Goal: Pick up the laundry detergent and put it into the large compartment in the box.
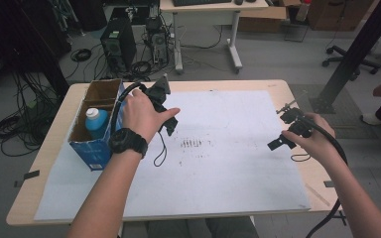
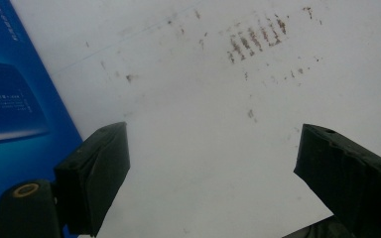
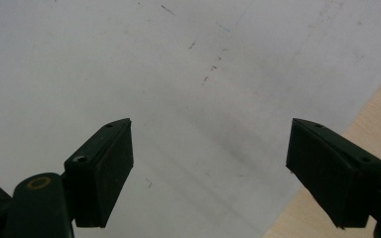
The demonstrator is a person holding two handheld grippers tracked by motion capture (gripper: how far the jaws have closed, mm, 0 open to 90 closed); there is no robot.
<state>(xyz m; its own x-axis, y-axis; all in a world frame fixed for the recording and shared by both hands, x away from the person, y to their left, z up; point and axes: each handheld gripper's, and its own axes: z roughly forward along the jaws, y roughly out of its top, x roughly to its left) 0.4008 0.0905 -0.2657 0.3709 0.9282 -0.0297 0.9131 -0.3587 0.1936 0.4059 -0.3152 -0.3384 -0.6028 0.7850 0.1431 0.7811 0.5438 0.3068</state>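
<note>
Left claw (image 1: 170, 125) wide open, empty, hovering just beside the open blue cardboard box (image 1: 95, 148) at the desk's (image 1: 49, 148) left side. The blue plastic bottle with white cap (image 1: 95, 120) stands inside that box. Right claw (image 1: 276, 144) also wide, empty, over the white paper sheet (image 1: 228, 163), well apart from the box. Risk, as I judge it: reaching in could snag the box wall and tip or shove the box. Bottle's lower part is hidden by the box; smudges on the sheet unclear.

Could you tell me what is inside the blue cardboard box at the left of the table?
The blue cardboard box stands open and holds a blue bottle with a white cap. The person's left hand and the box walls cover whatever lies lower inside.
</note>
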